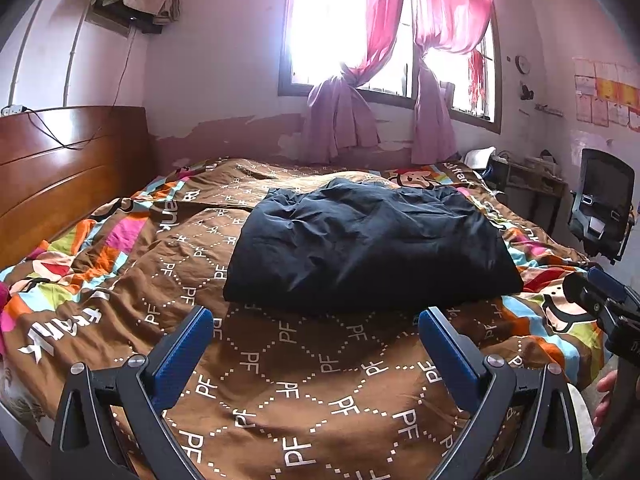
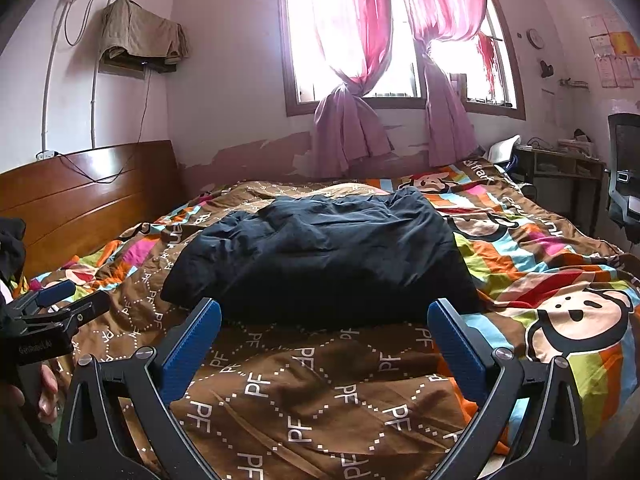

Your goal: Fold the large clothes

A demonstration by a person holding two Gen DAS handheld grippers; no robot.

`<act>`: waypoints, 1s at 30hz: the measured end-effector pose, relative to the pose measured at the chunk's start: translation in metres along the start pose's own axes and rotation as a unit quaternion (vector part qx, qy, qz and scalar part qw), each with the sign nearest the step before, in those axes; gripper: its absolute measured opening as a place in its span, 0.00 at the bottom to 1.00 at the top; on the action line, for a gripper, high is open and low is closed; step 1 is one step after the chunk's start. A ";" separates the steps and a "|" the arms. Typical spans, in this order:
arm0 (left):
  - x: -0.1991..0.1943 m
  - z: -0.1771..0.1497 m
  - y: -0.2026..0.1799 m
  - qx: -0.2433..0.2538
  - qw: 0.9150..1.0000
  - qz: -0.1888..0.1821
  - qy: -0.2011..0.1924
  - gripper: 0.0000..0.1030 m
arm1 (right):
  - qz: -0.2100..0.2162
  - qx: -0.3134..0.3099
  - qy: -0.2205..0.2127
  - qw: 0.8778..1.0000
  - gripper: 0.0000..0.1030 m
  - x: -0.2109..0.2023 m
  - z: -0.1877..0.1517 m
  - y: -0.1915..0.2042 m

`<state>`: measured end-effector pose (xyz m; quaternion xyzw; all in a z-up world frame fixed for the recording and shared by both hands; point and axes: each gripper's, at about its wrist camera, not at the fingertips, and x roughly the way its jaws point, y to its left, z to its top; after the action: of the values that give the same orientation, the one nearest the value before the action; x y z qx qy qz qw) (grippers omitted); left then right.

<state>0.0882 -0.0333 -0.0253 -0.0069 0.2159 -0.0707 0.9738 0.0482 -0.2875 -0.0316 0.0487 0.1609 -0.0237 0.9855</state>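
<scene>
A dark navy garment [image 1: 368,244] lies folded into a rough rectangle in the middle of the bed, also seen in the right wrist view as the same garment [image 2: 320,256]. My left gripper [image 1: 316,316] hovers open just short of its near edge, blue pads wide apart with nothing between them. My right gripper [image 2: 324,308] is open too, at the garment's near edge, empty. Each gripper shows in the other's view: the right gripper [image 1: 596,284] at the right edge, the left gripper [image 2: 60,300] at the left edge, with a hand [image 2: 44,388] below it.
A brown patterned quilt [image 1: 300,380] with bright cartoon stripes covers the bed. A wooden headboard [image 1: 68,168] stands at the left. Pink curtains [image 1: 348,112] hang at the window behind. A desk [image 2: 560,168] and black office chair [image 1: 604,204] stand at the right.
</scene>
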 end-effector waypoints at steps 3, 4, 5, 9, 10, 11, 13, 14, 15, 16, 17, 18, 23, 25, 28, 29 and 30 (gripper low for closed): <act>0.000 0.000 -0.001 0.002 1.000 0.001 -0.001 1.00 | -0.003 -0.001 -0.003 1.000 0.99 -0.001 0.000 0.000; 0.000 0.000 -0.001 0.001 1.000 0.001 -0.001 1.00 | -0.003 0.000 -0.004 1.000 0.99 -0.001 0.000 0.000; 0.000 0.000 -0.001 0.001 1.000 0.001 -0.001 1.00 | -0.002 0.000 -0.004 1.000 0.99 0.000 0.000 -0.001; 0.000 -0.001 -0.001 0.001 1.000 -0.001 -0.001 1.00 | -0.003 0.001 -0.004 1.000 0.99 0.000 -0.001 -0.002; 0.000 -0.001 -0.001 0.001 1.000 -0.001 -0.001 1.00 | -0.004 0.001 -0.004 1.000 0.99 0.000 -0.001 -0.001; 0.000 -0.001 -0.001 0.000 1.000 -0.002 0.000 1.00 | -0.002 0.001 -0.004 1.000 0.99 0.000 -0.001 -0.002; 0.000 -0.003 -0.001 0.001 1.000 -0.002 0.000 1.00 | -0.003 0.000 -0.003 1.000 0.99 0.000 -0.001 -0.001; 0.001 -0.003 -0.001 0.001 1.000 -0.002 0.001 1.00 | -0.003 0.000 -0.003 1.000 0.99 0.000 -0.001 -0.001; 0.000 -0.003 -0.001 0.002 1.000 -0.001 0.001 1.00 | -0.002 0.000 -0.003 1.000 0.99 0.000 -0.001 0.000; 0.001 -0.003 -0.002 0.003 1.000 0.000 0.001 1.00 | -0.002 0.000 -0.002 1.000 0.99 0.000 -0.001 0.000; 0.000 -0.003 -0.001 0.004 1.000 0.000 0.000 1.00 | -0.001 0.000 -0.002 1.000 0.99 -0.001 -0.001 0.000; 0.001 -0.003 -0.002 0.003 1.000 -0.001 0.000 1.00 | -0.001 0.000 -0.002 1.000 0.99 0.000 -0.001 0.000; 0.001 -0.003 -0.002 0.002 1.000 0.000 0.002 1.00 | -0.001 0.000 -0.001 1.000 0.99 0.000 -0.001 0.001; 0.001 -0.003 -0.002 0.002 1.000 -0.001 0.002 1.00 | 0.000 0.000 -0.001 1.000 0.99 0.000 -0.001 0.001; 0.001 -0.003 -0.001 0.000 1.000 -0.002 0.004 1.00 | -0.001 0.000 -0.001 1.000 0.99 -0.001 -0.001 0.001; 0.002 -0.004 -0.001 -0.001 1.000 -0.003 0.005 1.00 | -0.001 0.000 -0.002 1.000 0.99 -0.001 -0.001 0.001; 0.001 -0.004 0.000 -0.002 1.000 -0.004 0.005 1.00 | -0.001 0.000 -0.002 1.000 0.99 0.000 -0.001 0.001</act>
<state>0.0876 -0.0333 -0.0299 -0.0094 0.2212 -0.0737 0.9724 0.0475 -0.2862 -0.0327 0.0489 0.1591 -0.0248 0.9857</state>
